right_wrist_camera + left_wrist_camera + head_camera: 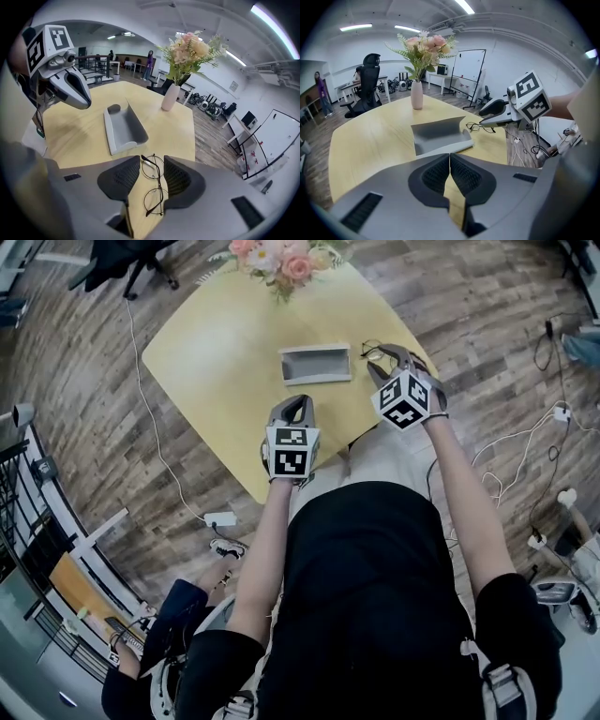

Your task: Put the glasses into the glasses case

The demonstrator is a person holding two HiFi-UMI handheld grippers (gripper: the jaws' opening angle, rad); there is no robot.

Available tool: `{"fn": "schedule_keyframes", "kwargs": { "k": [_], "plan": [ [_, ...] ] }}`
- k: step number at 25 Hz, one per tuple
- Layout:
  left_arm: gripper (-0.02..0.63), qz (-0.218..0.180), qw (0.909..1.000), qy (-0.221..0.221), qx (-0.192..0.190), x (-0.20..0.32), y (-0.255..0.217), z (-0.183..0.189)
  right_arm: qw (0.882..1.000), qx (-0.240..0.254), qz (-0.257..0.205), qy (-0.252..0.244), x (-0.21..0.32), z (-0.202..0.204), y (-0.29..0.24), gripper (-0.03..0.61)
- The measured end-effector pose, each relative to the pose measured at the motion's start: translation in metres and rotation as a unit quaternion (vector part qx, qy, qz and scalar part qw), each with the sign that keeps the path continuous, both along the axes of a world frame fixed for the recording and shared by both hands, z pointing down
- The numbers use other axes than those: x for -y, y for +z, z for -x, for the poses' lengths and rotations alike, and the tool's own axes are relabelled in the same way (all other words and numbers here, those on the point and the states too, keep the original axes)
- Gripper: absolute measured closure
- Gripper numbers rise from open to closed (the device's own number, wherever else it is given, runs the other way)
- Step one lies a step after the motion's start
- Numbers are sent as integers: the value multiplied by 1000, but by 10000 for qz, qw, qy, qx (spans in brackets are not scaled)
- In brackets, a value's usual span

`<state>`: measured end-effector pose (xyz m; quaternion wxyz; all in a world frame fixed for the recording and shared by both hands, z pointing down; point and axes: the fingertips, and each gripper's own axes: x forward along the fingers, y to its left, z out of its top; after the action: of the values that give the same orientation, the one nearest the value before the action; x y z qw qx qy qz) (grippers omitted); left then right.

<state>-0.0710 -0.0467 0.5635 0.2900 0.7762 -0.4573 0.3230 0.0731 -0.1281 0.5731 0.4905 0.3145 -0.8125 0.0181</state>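
Observation:
Thin wire-rimmed glasses (153, 183) lie on the yellow table (216, 362) near its right edge, temples folded. My right gripper (152, 161) hangs just over them, jaws open on either side of the frame, pads not touching it. In the head view the glasses (372, 350) peek out left of the right gripper (386, 354). The grey glasses case (314, 364) lies open mid-table, left of the glasses; it appears again as case (124, 126) and case (440, 136). My left gripper (298, 401) is shut and empty, near the table's front edge, short of the case.
A vase of pink flowers (281, 263) stands at the table's far end. Cables and a power strip (220, 518) lie on the wooden floor around the table. An office chair (131, 259) is at the far left, and a seated person (159, 634) is behind me on the left.

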Motion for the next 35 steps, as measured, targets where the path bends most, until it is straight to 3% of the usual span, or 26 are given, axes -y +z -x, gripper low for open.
{"fn": "schedule_keyframes", "kwargs": {
  "k": [15, 23, 31, 35],
  "plan": [
    [589, 158, 9997, 136, 117, -12, 5, 0, 9980, -66, 382, 509, 6, -38, 43, 394],
    [589, 206, 9995, 134, 175, -18, 10, 8, 9945, 287, 656, 770, 6, -38, 51, 402],
    [589, 131, 9995, 155, 234, -14, 6, 6, 9979, -182, 515, 336, -2, -29, 53, 489],
    [590, 122, 9997, 109, 205, -14, 5, 6, 9976, -147, 544, 403, -4, -28, 54, 495]
  ]
}}
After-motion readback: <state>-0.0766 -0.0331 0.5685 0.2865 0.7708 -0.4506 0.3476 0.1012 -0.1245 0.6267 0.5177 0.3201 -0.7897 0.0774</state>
